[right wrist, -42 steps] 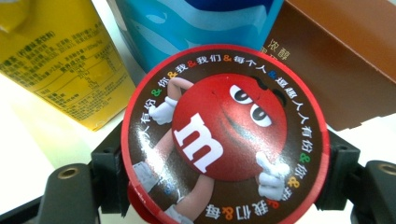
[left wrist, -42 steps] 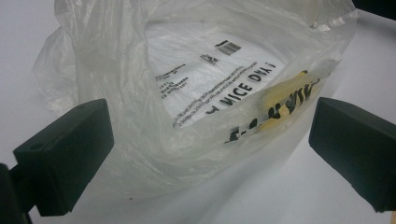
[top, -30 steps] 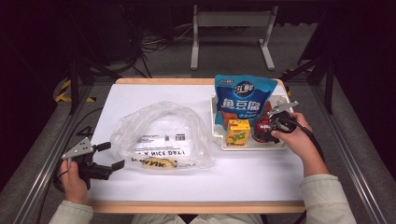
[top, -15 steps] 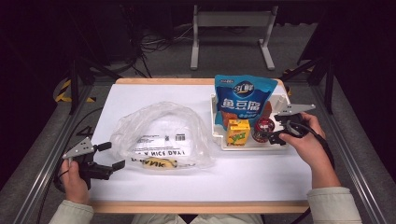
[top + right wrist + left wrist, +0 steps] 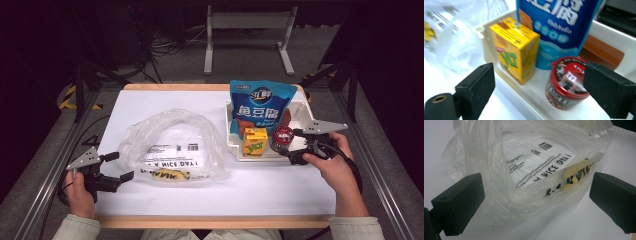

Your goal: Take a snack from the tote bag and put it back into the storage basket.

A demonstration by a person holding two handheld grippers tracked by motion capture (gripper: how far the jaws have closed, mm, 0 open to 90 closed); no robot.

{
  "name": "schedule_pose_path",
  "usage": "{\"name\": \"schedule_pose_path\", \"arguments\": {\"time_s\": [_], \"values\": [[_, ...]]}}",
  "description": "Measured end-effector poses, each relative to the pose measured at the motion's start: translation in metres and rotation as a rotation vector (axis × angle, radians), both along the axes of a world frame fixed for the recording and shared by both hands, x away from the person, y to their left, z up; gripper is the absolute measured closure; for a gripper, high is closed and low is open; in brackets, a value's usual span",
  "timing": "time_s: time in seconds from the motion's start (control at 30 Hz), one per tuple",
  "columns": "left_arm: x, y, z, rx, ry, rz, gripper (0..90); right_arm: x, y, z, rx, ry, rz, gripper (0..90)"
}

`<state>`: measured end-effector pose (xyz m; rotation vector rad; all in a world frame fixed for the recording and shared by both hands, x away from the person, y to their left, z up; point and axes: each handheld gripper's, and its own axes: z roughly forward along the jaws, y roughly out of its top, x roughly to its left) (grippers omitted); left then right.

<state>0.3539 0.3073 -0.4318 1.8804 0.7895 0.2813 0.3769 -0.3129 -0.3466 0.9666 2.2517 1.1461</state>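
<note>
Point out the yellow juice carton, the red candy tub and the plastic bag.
yellow juice carton [image 5: 517, 52]: right gripper view, front face.
red candy tub [image 5: 567, 82]: right gripper view, lid.
plastic bag [image 5: 170, 135]: high view, upper middle.

One plastic bag [image 5: 172, 145], one blue pouch [image 5: 260, 107], one yellow carton [image 5: 255, 141], one red tin [image 5: 283, 137], perhaps one brown box [image 5: 602, 51]

Jaws wide apart before yellow carton [image 5: 515, 50], red tin [image 5: 566, 83] in tray [image 5: 609, 31].

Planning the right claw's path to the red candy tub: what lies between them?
Only the tray's low white front wall lies between the open right claw and the red candy tub, seen in the right gripper view.
</note>
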Motion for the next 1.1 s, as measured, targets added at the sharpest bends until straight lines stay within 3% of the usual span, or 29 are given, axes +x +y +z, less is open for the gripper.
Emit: {"name": "schedule_pose_path", "arguments": {"time_s": [0.1,0.47,1.1], "values": [[0.000,0.000,0.000,-0.001,0.000,0.000,0.5,-0.011,0.003,0.001,0.045,-0.047,0.033,12.2],[-0.001,0.001,0.002,-0.007,-0.007,0.000,0.5,-0.020,0.006,-0.019,0.127,-0.080,0.053,13.0],[-0.002,0.002,0.003,-0.008,-0.019,-0.002,0.5,-0.023,0.016,-0.035,0.099,-0.072,0.033,13.0]]}}
